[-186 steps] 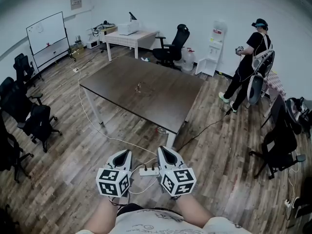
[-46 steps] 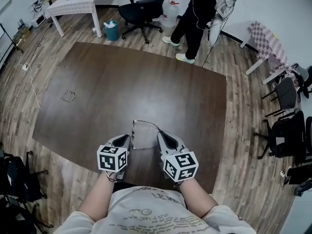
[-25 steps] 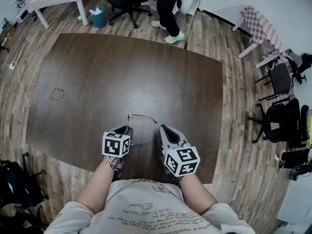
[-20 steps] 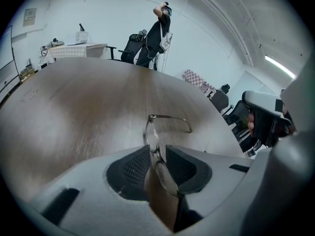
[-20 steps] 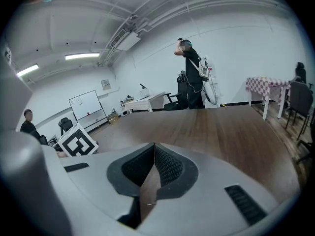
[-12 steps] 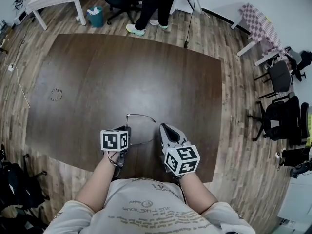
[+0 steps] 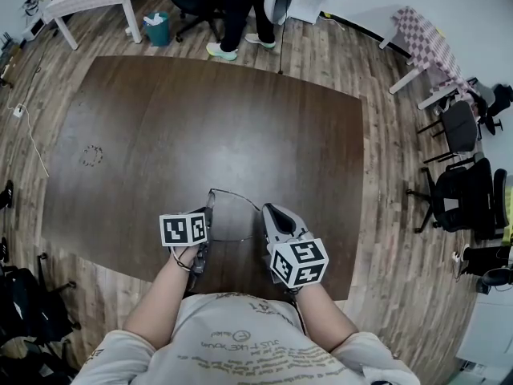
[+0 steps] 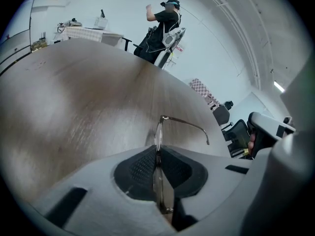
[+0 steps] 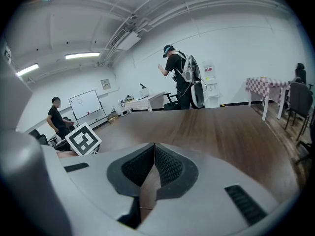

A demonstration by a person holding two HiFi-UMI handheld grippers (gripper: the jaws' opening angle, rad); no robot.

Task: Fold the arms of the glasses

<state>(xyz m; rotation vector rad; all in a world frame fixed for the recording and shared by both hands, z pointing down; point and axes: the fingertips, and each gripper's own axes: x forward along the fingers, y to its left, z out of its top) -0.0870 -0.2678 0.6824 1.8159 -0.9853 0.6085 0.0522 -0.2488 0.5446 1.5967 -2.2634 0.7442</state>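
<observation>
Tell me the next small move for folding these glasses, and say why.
Probably bring the right gripper across to the open arm and nudge it inward. The left gripper is clamped on the front of the glasses, holding them steady. That arm juts out sideways toward the right gripper, unfolded. The right gripper is shut and empty, so it is free to push.
</observation>
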